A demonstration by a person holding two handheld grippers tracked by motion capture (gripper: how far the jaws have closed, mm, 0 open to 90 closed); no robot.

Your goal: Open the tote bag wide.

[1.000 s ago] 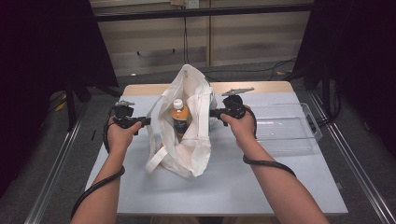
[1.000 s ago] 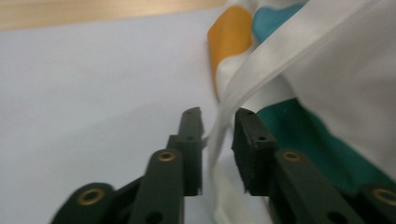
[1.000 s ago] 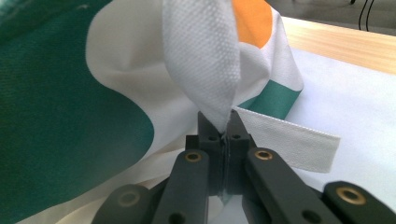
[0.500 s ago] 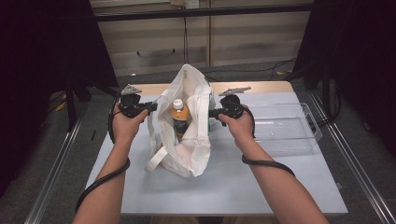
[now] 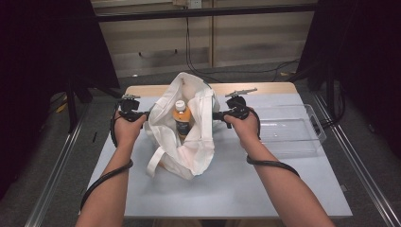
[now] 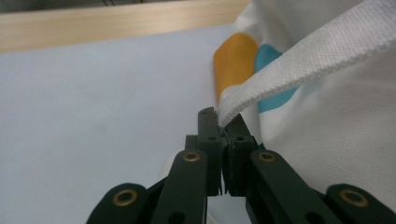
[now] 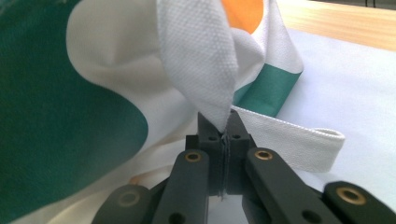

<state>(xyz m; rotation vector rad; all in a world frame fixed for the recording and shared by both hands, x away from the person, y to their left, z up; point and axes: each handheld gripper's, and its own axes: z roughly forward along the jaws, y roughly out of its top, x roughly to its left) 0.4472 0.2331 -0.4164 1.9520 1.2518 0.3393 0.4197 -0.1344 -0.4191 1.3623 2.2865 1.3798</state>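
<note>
A: High view: white tote bag (image 5: pixel 184 137) mid-table, mouth open upward, long axis toward the far edge. Bottle (image 5: pixel 181 119) upright inside, lower half hidden.

B: Left gripper view?

A: Left gripper (image 6: pixel 223 133) just closed, clamped on strap (image 6: pixel 299 70); strap's far end cut off.

B: Right gripper view?

A: Right gripper (image 7: pixel 224 130) pinching the bag's cloth; bag blurred.

Orange-liquid plastic bottle with white cap (image 5: pixel 181 119) shows only its top; lower body hidden inside the white cloth tote bag (image 5: pixel 189 146). Bag's coloured print is blurred and cut off by frame edges in both gripper views. Clear plastic tray (image 5: pixel 302 142) contents too faint to tell.
</note>
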